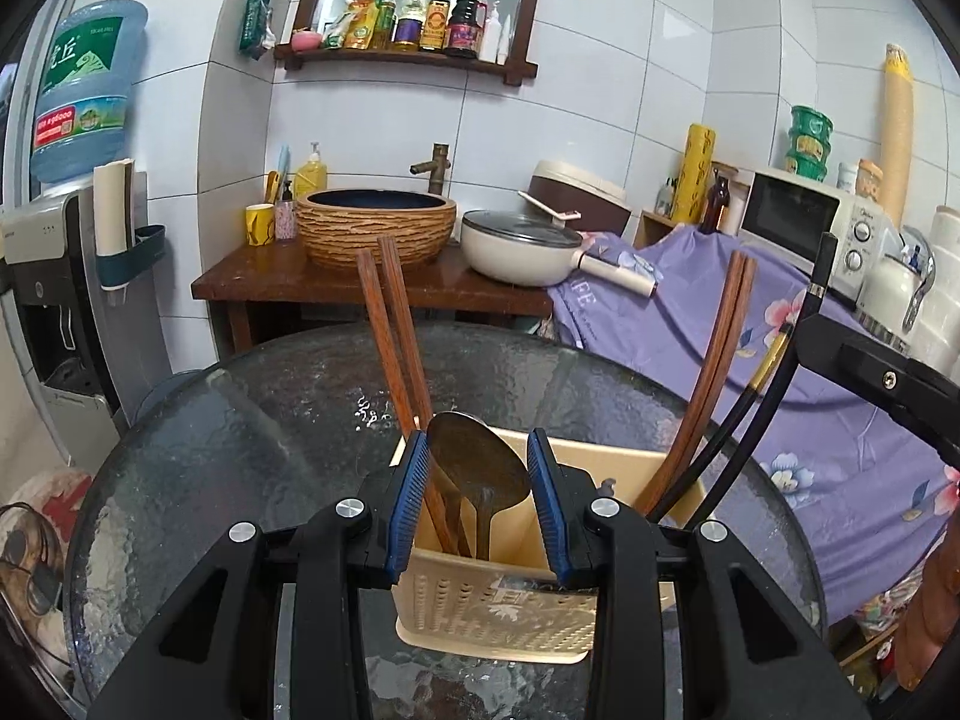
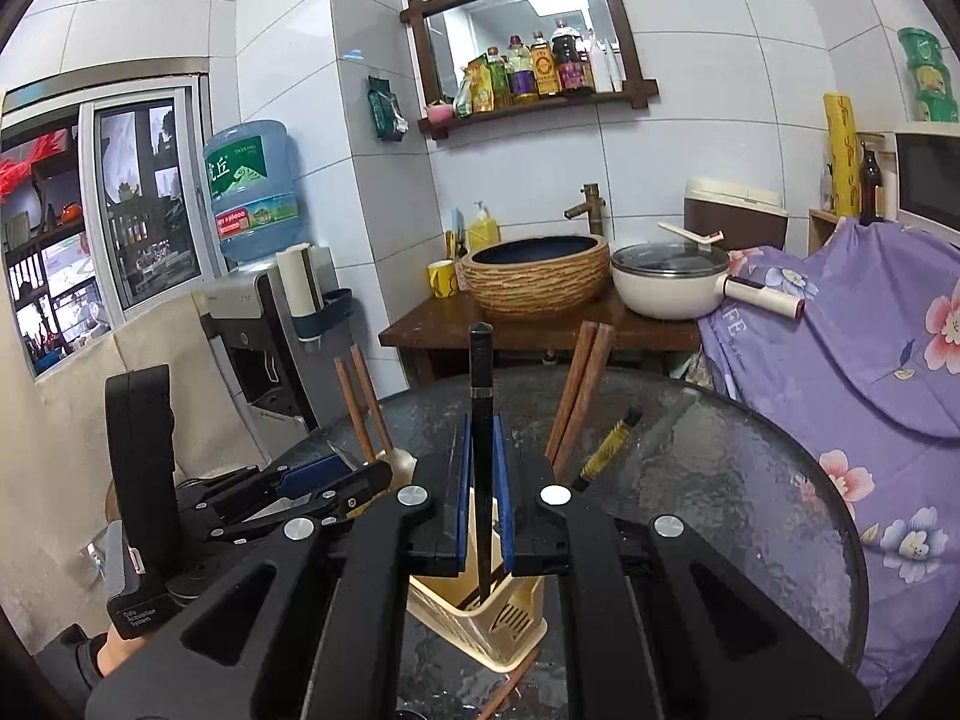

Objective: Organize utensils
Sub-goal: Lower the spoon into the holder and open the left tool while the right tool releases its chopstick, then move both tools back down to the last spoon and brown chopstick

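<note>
At the lower centre of the right wrist view, the right gripper (image 2: pixel 481 498) is pinching a black chopstick (image 2: pixel 481 396) upright, its tip hanging inside the cream utensil holder (image 2: pixel 480 618), apparently so it drops in cleanly; in the left wrist view, the left gripper (image 1: pixel 480 504) is standing spread on either side of a metal spoon (image 1: pixel 477 462) resting in that holder on the glass table (image 1: pixel 240 450); wooden chopsticks (image 1: pixel 393 330) are leaning upward beside it.
</note>
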Tool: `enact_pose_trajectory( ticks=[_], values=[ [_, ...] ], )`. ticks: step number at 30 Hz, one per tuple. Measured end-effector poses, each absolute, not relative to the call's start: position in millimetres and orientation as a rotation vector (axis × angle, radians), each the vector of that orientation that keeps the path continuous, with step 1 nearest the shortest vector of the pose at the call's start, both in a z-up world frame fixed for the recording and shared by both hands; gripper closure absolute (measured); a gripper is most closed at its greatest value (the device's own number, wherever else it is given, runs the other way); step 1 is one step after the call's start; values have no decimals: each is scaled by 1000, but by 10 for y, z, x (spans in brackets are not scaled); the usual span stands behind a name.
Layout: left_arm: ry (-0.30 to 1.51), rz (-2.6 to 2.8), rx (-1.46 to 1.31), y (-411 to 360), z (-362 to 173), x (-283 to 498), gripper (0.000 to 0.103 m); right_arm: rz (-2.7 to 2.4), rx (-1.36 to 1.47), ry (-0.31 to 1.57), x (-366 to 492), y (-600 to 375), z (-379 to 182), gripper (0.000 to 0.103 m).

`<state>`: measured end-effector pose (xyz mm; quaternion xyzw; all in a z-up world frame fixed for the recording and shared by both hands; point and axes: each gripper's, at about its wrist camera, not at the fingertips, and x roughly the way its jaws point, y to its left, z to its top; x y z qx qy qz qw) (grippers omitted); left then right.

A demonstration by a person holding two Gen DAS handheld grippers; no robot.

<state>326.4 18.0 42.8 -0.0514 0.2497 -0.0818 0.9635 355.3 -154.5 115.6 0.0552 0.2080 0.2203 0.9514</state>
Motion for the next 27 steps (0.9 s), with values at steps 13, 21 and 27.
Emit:
enact_pose_trajectory(
  ticks=[13,21,27],
  values=[
    [522,-166,-61,150,326,3268,70,424,120,415,3497,-1604,1061,95],
    [454,-157,-43,161,425,2990,42,411,92,342,3283,-1622,1075,51],
    [423,-111,18,101,400,2582,15,365,54,304,3011,-1699,1030,49]
  ],
)
